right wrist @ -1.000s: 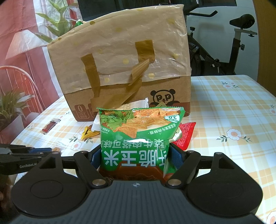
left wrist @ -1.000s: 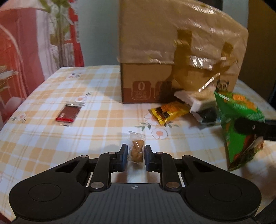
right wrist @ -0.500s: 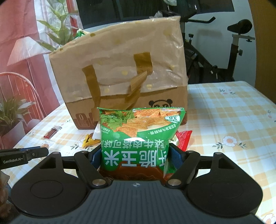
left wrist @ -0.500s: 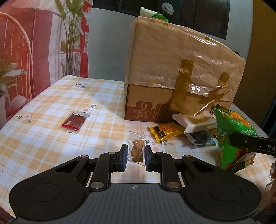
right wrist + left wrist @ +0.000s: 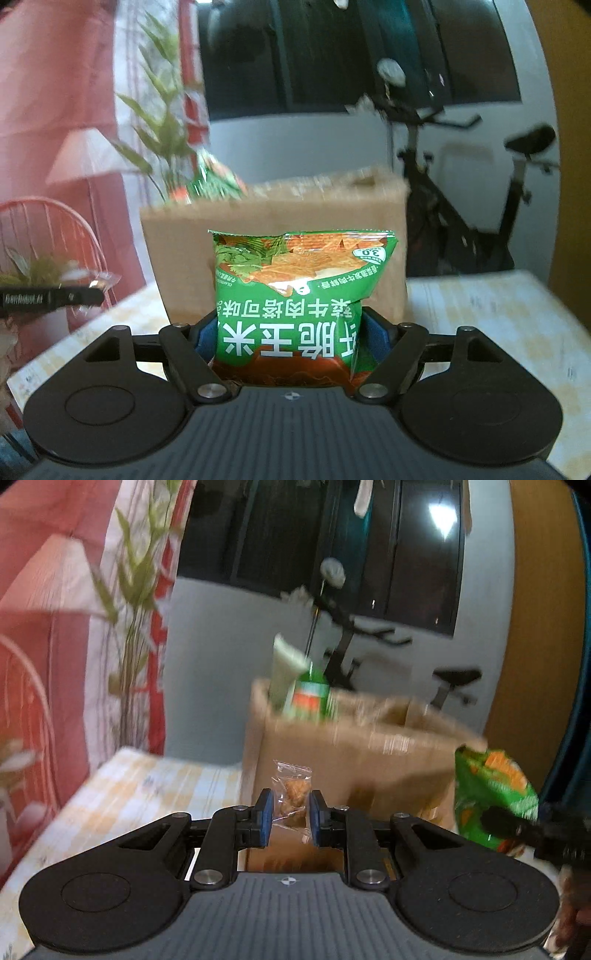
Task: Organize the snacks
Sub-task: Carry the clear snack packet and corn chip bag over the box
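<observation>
- Both grippers have risen since half a second ago; the cardboard box's (image 5: 354, 760) open top now shows, blurred.
- Left wrist view: the left gripper (image 5: 290, 818) holds its jaws clamped on a small clear snack packet (image 5: 293, 794), lifted before the box; a green packet (image 5: 312, 698) sticks out of the box.
- Right wrist view: the right gripper (image 5: 291, 338) keeps its jaws pressed on the green chip bag (image 5: 295, 295), held above the checked tablecloth (image 5: 480, 314), before the box.

A pale wall (image 5: 221, 627) with a dark window (image 5: 332, 55) stands far behind. A black exercise bike (image 5: 461, 206) sits at the right, a red-and-white curtain (image 5: 55, 609) hangs left, and a checked cloth covers the worktop (image 5: 480, 306).
</observation>
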### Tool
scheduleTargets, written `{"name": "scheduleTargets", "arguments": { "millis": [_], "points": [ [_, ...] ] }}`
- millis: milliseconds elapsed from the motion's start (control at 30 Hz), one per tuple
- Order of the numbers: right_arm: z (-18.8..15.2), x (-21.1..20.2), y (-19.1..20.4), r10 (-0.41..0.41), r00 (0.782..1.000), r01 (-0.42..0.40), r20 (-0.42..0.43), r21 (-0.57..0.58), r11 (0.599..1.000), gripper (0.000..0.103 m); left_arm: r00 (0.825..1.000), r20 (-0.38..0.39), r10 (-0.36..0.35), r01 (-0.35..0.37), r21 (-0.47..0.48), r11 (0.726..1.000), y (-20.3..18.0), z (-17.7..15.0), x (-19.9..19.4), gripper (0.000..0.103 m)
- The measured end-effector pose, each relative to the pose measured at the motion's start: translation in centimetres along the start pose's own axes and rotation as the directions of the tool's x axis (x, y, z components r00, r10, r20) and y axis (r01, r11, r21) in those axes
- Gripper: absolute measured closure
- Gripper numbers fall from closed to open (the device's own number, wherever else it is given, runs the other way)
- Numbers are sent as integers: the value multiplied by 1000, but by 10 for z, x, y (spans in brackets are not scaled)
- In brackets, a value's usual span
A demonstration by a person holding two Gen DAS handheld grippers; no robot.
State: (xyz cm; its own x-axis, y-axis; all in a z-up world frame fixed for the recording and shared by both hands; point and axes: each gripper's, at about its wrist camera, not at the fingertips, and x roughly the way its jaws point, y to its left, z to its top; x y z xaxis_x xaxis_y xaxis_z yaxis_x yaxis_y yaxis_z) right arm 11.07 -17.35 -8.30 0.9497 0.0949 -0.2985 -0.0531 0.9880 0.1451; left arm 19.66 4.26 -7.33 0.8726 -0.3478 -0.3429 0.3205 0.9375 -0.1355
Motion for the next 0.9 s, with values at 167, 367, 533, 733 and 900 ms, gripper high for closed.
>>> {"name": "scheduleTargets", "arguments": {
  "millis": [167, 367, 533, 733, 900],
  "points": [
    [47, 3, 3, 70, 996, -68, 61, -32, 997, 25, 999, 35, -29, 29, 4, 1000, -12, 45, 24, 81],
    [100, 30, -2, 95, 989, -89, 110, -57, 994, 25, 998, 55, -29, 25, 81, 996, -33, 94, 69, 81],
    [125, 64, -7, 63, 991, -53, 115, -90, 995, 25, 999, 6, -34, 33, 55, 998, -36, 120, 120, 81],
    [137, 97, -22, 33, 996, -27, 79, -81, 996, 25, 997, -78, 2, 3, 68, 998, -33, 124, 172, 81],
    [137, 121, -35, 5, 1000, -3, 31, -52, 999, 25, 974, -224, 25, -10, 65, 998, -25, 115, 205, 81]
  ]
}}
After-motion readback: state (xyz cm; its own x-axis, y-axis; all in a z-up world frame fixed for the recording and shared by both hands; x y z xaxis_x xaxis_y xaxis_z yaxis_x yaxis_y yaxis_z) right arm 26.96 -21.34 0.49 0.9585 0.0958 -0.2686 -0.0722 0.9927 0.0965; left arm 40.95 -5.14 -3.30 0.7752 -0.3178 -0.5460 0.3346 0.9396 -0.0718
